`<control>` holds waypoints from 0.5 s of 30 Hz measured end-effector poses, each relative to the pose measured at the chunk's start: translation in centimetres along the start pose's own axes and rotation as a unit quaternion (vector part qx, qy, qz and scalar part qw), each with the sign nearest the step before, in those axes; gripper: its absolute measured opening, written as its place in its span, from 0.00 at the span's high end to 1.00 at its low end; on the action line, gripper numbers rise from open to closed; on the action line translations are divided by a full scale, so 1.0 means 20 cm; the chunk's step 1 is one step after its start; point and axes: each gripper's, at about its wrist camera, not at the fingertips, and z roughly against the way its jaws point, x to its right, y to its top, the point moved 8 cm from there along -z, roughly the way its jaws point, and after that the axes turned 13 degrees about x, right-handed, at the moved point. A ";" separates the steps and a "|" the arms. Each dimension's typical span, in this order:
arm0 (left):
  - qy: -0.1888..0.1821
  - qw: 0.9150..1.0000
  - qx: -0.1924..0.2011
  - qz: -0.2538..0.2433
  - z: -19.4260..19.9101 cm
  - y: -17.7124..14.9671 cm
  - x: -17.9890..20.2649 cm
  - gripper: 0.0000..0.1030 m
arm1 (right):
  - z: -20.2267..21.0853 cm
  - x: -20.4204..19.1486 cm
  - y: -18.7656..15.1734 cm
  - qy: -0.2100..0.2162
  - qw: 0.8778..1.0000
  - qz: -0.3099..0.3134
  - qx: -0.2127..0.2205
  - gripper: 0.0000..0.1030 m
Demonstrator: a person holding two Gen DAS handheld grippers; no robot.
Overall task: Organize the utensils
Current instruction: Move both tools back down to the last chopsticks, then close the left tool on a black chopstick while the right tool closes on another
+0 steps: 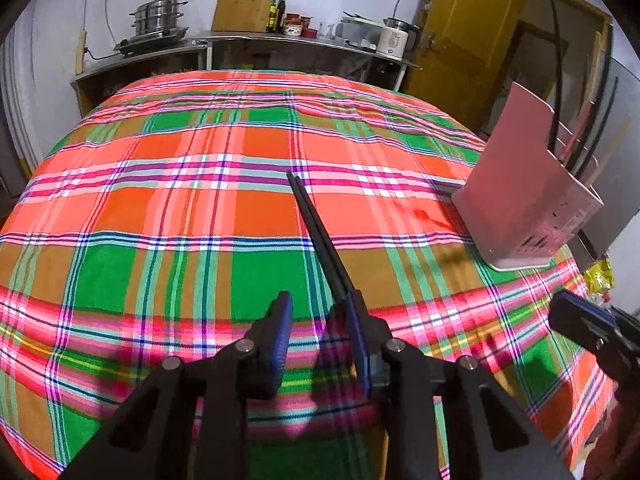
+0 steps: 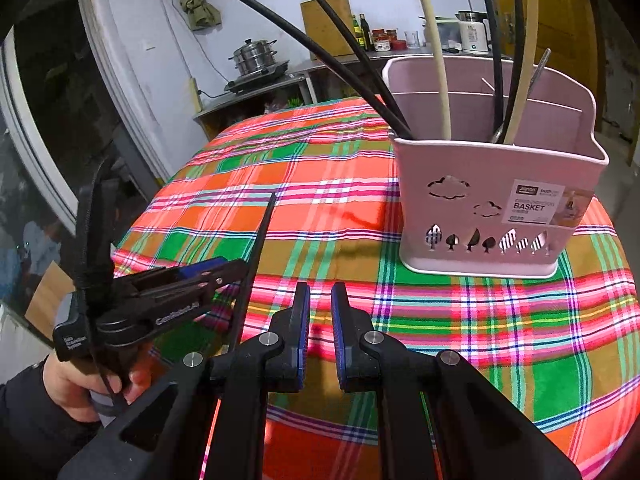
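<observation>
a round table wears a bright checked cloth [image 1: 168,216] of orange, green and pink. the left gripper [image 1: 322,336] hangs low over the near part of the cloth with its jaws wide apart, and a pair of black chopsticks [image 1: 316,228] pokes out past its right-hand blue pad, pointing away across the table. the sticks lie along that one pad — the other pad is well apart from them, so nothing is squeezing them from both sides. i cannot tell if their far tips touch the cloth. in the right wrist view the same sticks show as one thin dark line beside the left gripper, which a hand [image 2: 86,380] holds from below. the right gripper [image 2: 320,336] is near the table's front edge with its jaws a small gap apart and nothing between them. a pink utensil basket [image 2: 496,204] stands upright on the cloth just ahead of it, to the right. inside stand more black chopsticks [image 2: 340,40], pale wooden ones [image 2: 436,52] and a metal handle — all leaning out of the top. far back, a steel pot [image 1: 158,16] and a white kettle [image 1: 394,40] sit on a counter.
</observation>
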 end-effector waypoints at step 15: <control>0.049 0.998 0.002 -0.027 -0.05 0.01 0.04 0.70 | 0.01 -0.03 -0.01 0.002 1.000 0.003 0.001 0.90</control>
